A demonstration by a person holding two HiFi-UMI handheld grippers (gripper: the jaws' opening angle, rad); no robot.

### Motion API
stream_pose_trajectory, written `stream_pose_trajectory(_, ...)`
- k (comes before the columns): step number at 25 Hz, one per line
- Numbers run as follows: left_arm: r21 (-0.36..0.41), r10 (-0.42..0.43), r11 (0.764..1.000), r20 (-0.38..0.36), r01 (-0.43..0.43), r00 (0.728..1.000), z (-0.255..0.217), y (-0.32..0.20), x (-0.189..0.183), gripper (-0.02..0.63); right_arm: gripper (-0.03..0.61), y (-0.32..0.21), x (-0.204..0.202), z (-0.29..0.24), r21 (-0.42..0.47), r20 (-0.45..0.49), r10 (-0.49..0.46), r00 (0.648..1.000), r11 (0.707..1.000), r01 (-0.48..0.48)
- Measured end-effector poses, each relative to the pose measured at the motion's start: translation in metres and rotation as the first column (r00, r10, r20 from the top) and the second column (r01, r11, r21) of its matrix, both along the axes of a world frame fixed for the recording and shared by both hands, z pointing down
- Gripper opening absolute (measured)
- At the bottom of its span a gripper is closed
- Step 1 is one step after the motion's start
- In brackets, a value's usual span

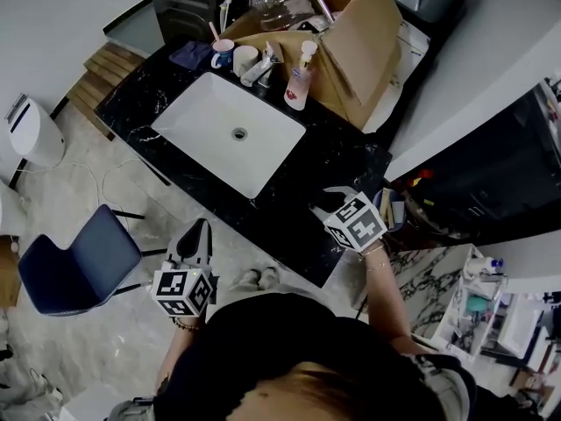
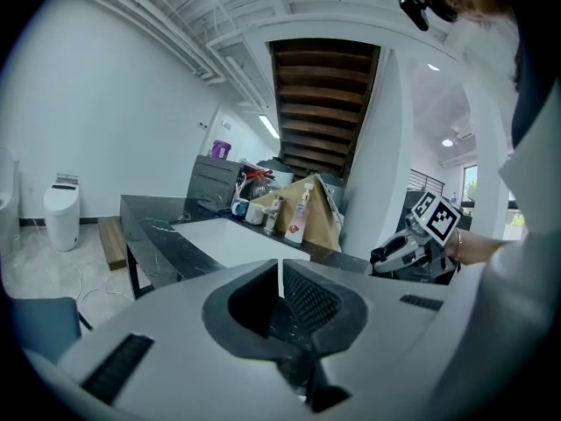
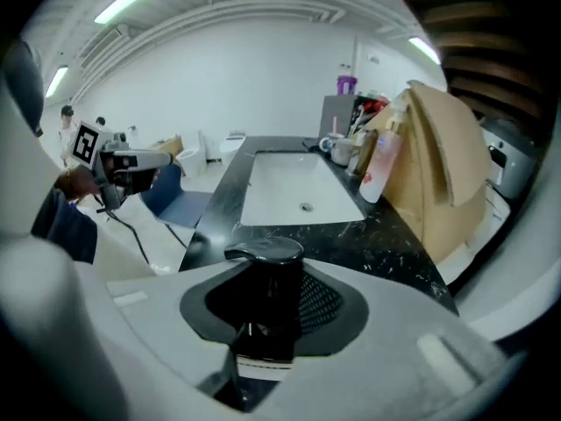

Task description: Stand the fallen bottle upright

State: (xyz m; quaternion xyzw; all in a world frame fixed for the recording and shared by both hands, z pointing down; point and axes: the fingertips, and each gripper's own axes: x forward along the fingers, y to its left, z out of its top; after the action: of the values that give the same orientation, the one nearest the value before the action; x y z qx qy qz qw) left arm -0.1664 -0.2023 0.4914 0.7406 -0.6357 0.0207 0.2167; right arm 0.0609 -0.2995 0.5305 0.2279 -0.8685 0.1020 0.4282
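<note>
The right gripper (image 1: 337,200) was over the near right end of the black marble counter (image 1: 289,196), angled downward. Its jaws were clamped on a dark bottle (image 3: 266,301). The bottle lay along the jaws with its flat black cap at the far end, sticking out just past the pads. From where I stood I couldn't tell whether its base touched the stone.

The left gripper (image 1: 198,233) was off the counter's near edge, above the pale floor and well apart from the right one. Its jaws were all but together, with only a thin slit between them and nothing in it.

A white sink (image 1: 263,152) was set into the counter farther back. Behind it stood two mugs (image 1: 235,57) and a white pump bottle (image 1: 299,82), upright just beside an open cardboard box (image 1: 364,51). A blue chair (image 1: 74,261) stood on the floor to the left, with a white toilet (image 1: 33,132) farther off that way.
</note>
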Motion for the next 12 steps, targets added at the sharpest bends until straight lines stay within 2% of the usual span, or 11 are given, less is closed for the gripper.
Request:
stream_pose_trajectory(3,-0.001,0.008,1.0,0.003,-0.008,1.0,-0.001,-0.002,0.004,0.003,0.115,-0.017,0.003,-0.012,0.118,0.129,0.084,0.988,0.988,-0.099)
stream_pose_trajectory(6,-0.001,0.006,1.0,0.006,-0.006,1.0,-0.001,-0.004,0.005,0.003,0.115,-0.043,0.005,-0.021,0.232,0.247,0.177,0.953,0.944,-0.235)
stream_pose_trajectory(8,0.0,-0.001,1.0,0.01,0.001,1.0,-0.001,-0.003,0.005,0.003,0.115,-0.061,0.011,-0.025,0.24,0.358,0.265,0.896,0.901,-0.362)
stream_pose_trajectory(10,-0.002,-0.01,1.0,0.013,0.01,1.0,-0.001,-0.001,0.004,0.003,0.115,-0.073,0.019,-0.026,0.211,0.458,0.346,0.819,0.853,-0.478)
stream_pose_trajectory(12,-0.006,-0.019,1.0,0.015,0.019,1.0,0.0,0.001,0.003,0.003,0.115,-0.079,0.025,-0.024,0.204,0.508,0.393,0.766,0.81,-0.55)
